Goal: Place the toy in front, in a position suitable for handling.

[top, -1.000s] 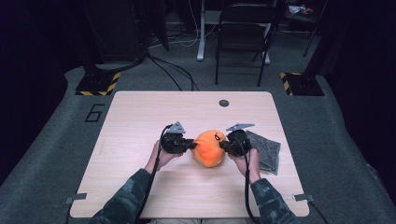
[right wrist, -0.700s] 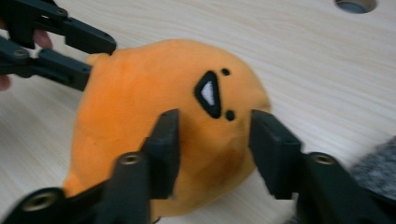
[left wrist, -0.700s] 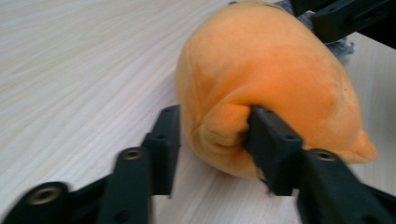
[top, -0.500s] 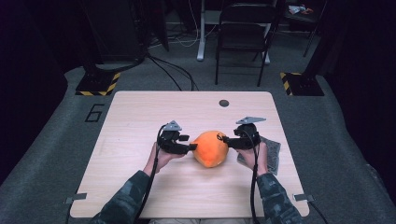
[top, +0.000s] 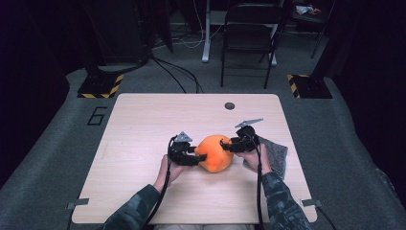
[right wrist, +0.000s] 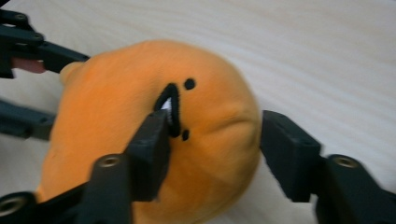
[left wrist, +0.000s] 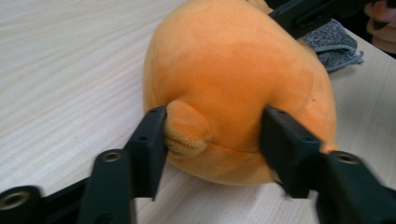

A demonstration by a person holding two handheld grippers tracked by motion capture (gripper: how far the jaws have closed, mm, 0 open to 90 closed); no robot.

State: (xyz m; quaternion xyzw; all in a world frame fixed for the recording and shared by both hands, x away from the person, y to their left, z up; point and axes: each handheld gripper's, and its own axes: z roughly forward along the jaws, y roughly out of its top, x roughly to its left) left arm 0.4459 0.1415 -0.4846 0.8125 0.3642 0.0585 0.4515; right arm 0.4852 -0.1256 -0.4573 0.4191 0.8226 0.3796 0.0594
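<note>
An orange plush toy with a small black stitched face lies on the wooden table. My left gripper reaches in from its left and my right gripper from its right. In the left gripper view the jaws have just been closing on the toy's rear; one pad presses a small stub, the other its flank. The right gripper's jaws have just been closing too, pinching the toy's face end, with one pad beside the stitched mouth.
A grey cloth lies crumpled on the table just right of my right hand and appears behind the toy as the grey cloth. A round dark grommet sits near the far edge. A black chair stands beyond the table.
Both grippers, shut beside the toy a second ago, opened, moved in a little and now close around its two ends. The toy has stayed in place.
</note>
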